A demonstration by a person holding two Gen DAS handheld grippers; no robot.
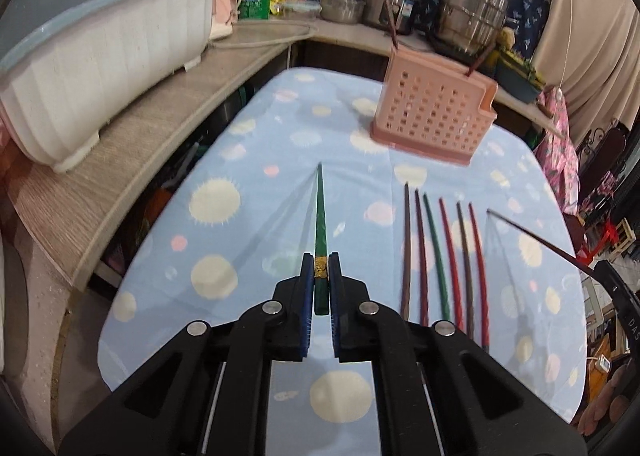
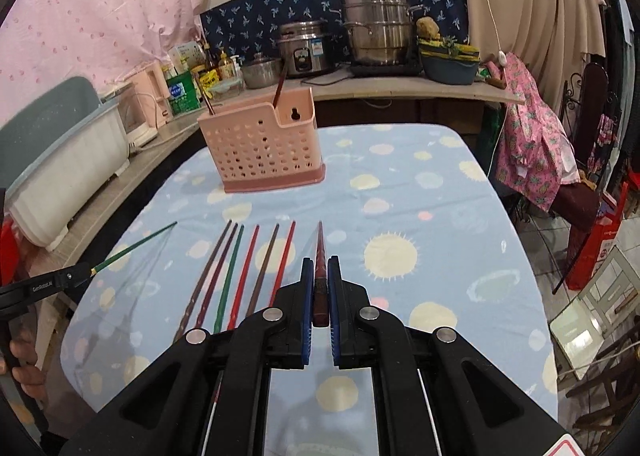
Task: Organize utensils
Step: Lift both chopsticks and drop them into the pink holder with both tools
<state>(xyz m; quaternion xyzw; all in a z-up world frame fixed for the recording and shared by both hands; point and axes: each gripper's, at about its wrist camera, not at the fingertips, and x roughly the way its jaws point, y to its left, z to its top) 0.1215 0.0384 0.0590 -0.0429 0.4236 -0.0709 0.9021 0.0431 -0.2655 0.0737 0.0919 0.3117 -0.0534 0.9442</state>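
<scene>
My left gripper (image 1: pixel 320 270) is shut on a green chopstick (image 1: pixel 320 216) and holds it above the table, tip pointing forward; it also shows in the right wrist view (image 2: pixel 136 246). My right gripper (image 2: pixel 320 272) is shut on a dark red chopstick (image 2: pixel 320 252), seen in the left wrist view (image 1: pixel 532 234) at the right. Several chopsticks (image 1: pixel 444 256) lie side by side on the spotted blue tablecloth (image 1: pixel 248 160), also in the right wrist view (image 2: pixel 244 272). A pink perforated utensil holder (image 1: pixel 436 112) (image 2: pixel 264 144) stands further back with two chopsticks in it.
A white and blue dish rack (image 1: pixel 92 56) sits on the wooden counter (image 1: pixel 160 128) at the left. Steel pots (image 2: pixel 376 32), a rice cooker (image 2: pixel 304 48) and bottles stand on the back counter. A chair with pink cloth (image 2: pixel 532 144) is at the table's right.
</scene>
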